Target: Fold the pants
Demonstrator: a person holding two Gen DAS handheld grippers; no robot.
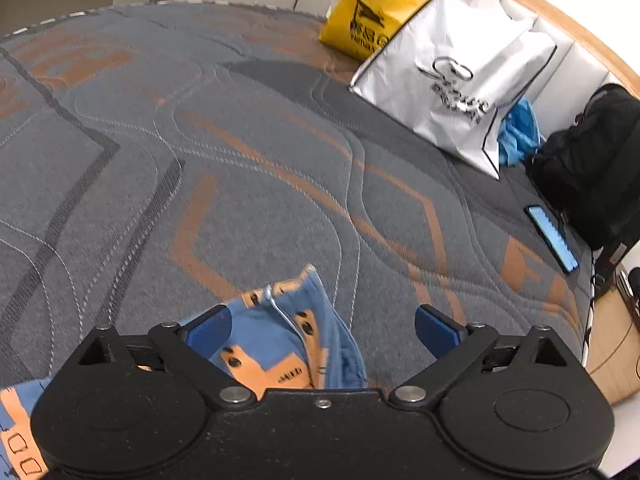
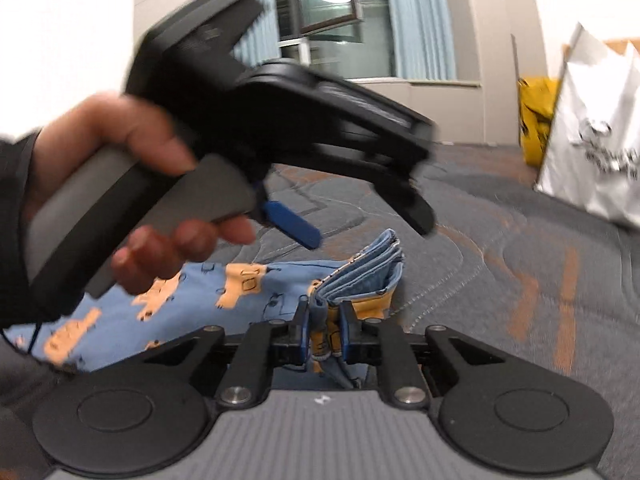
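Lying on the grey and orange mattress [image 1: 248,152], the blue pants [image 2: 224,292] with orange print were near the edge closest to both cameras, their cloth bunched into several layers at one end. The right gripper [image 2: 326,338] was narrowed onto that bunched end, its blue pads pressing the folds from both sides. The left gripper [image 1: 320,328] stood wide, its blue fingertips [image 1: 434,328] well apart, with a strip of the pants and a white drawstring showing between them but untouched. In the right wrist view the left gripper hung above the pants, gripped by a hand [image 2: 120,184] in a dark sleeve; that part was blurred.

Beyond the pants the mattress lay bare across its middle and out to its far edge. Along the headboard side stood a white bag [image 1: 452,84] and, behind it, a yellow bag [image 1: 364,16]. A black backpack [image 1: 592,168] sat at the corner, with a lit phone [image 1: 552,238] just beside it near the mattress edge.
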